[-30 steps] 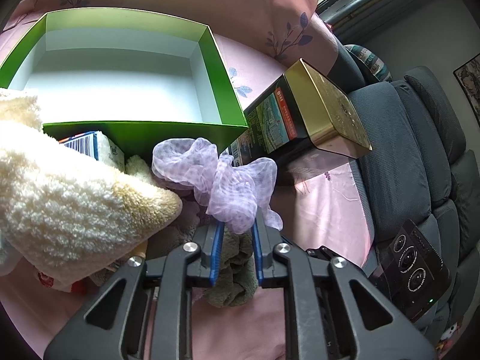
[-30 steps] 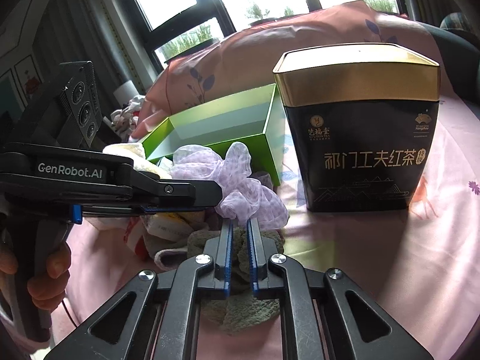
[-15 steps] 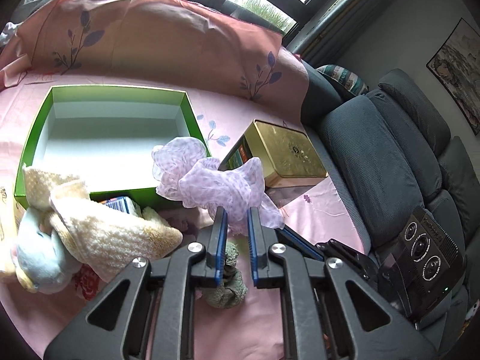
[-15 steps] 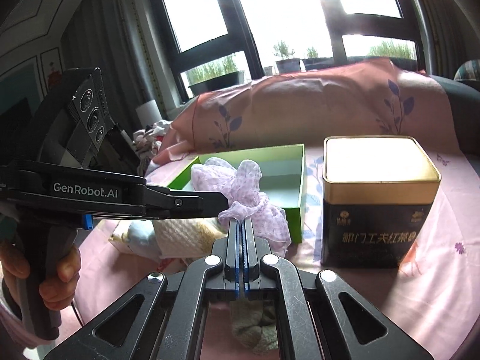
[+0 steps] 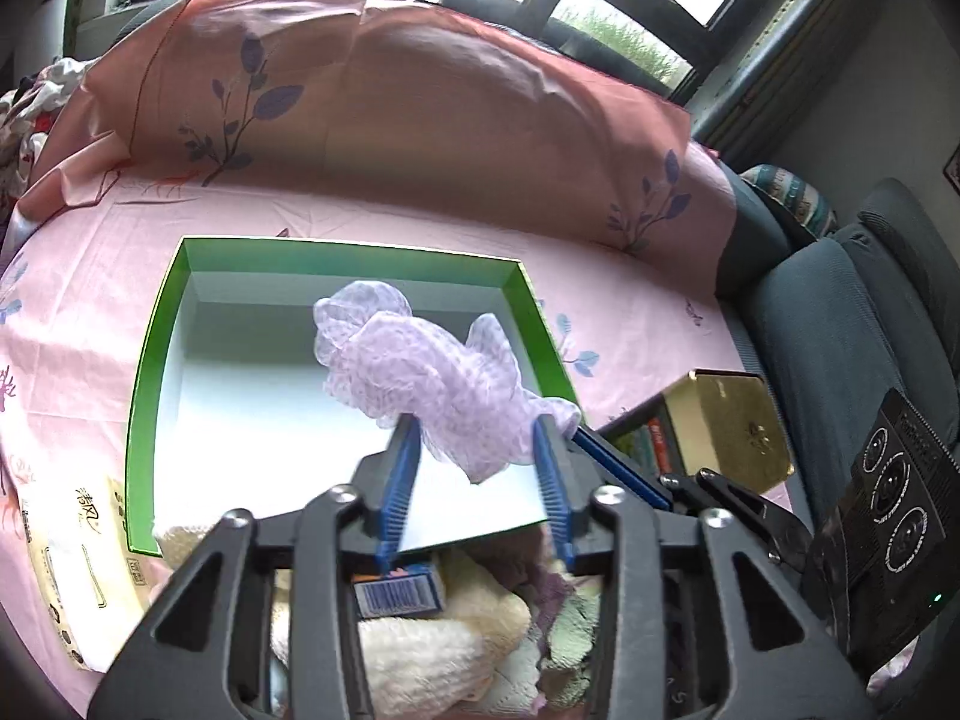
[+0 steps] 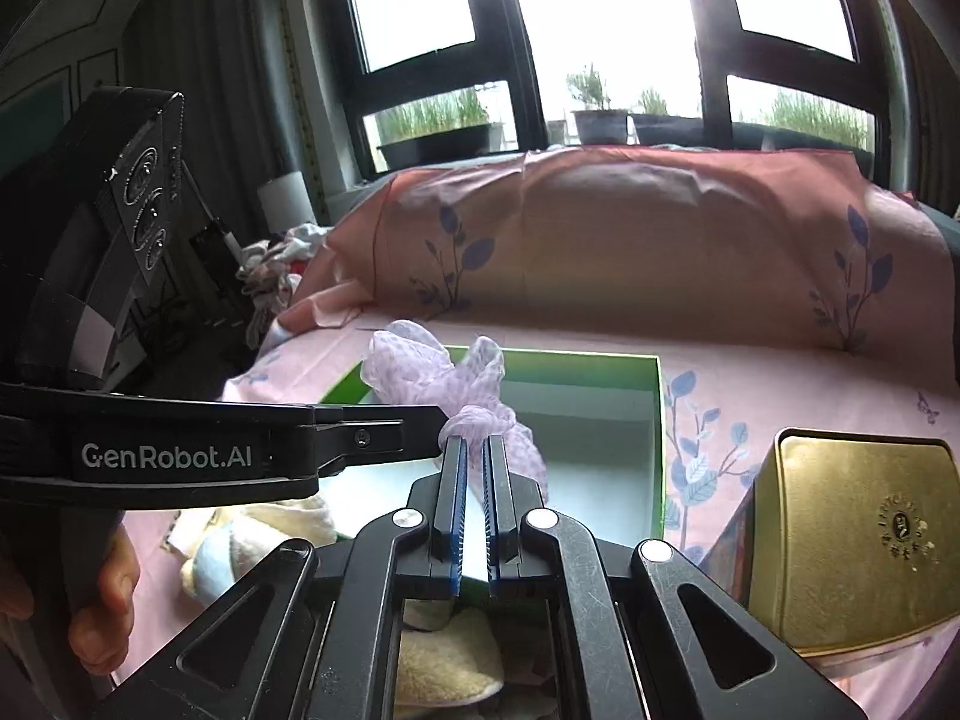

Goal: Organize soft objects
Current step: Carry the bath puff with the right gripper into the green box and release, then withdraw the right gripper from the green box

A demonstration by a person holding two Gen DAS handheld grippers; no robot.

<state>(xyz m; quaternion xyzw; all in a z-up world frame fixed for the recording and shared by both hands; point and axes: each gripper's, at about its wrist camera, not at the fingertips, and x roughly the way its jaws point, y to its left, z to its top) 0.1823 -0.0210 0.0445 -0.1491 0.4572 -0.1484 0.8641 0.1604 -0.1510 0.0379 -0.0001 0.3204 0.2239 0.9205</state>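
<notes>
Both tongs are up over the green box [image 5: 139,408] right now. Left gripper [image 5: 477,450] has just been opening, jaws standing apart with the lilac scrunchie [image 5: 420,372] hanging between them, and as far as I can tell the blue pads aren't pressing on it anymore. Right gripper [image 6: 474,456] is clamped tight on the scrunchie [image 6: 444,378], pinching a small bit of the gauzy fabric at its near end, so that one pinch is carrying the whole thing.

What I'd worry about: it's a thin, slippery-looking fabric held by a narrow fold (not much to bite on), so a quick swing could pull it free and drop it on the box's rim or outside on the pink sheet [image 5: 630,312]. It could also snag on the left pads as they come away, since the frill is draped right across them.

Position-wise, the scrunchie sits in the air above the box's white floor, toward its right-hand wall, touching nothing below it. The gold tin [image 6: 852,540] stands just beside the box, clear of everything.
</notes>
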